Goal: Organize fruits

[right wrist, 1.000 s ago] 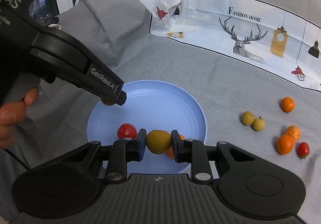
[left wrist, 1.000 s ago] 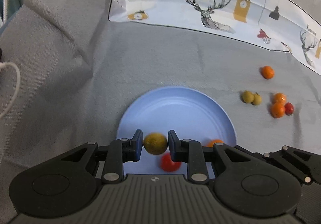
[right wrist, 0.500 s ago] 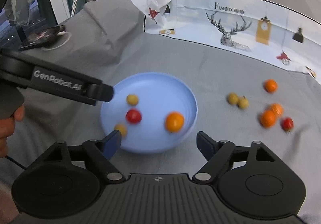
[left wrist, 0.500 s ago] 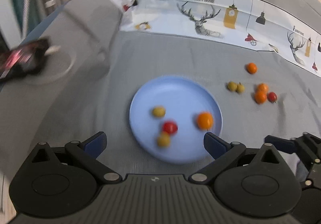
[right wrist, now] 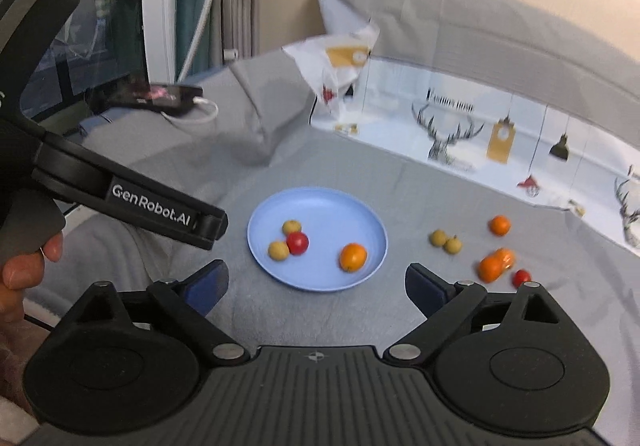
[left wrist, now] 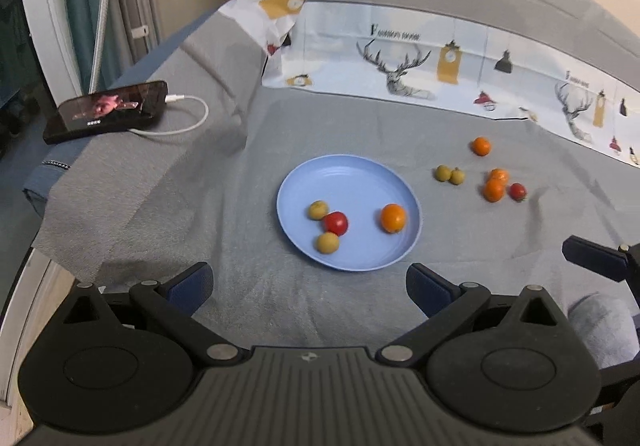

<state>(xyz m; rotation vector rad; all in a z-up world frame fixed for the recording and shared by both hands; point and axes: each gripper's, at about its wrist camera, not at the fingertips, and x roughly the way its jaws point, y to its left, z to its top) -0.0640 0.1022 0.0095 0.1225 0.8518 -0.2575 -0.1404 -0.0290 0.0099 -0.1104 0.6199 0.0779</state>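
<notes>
Blue plate (left wrist: 352,182) holds four fruits; left gripper (left wrist: 310,288) jaws spread, right gripper (right wrist: 316,286) jaws opening, both empty.

Your blue plate (left wrist: 352,174) lay flat on grey cloth and held two yellow-green fruits (left wrist: 318,210), a red tomato (left wrist: 335,223) touching both, and an orange (left wrist: 393,218) apart at 3 o'clock. At 2 o'clock off the plate lay six loose fruits (left wrist: 495,190).
</notes>
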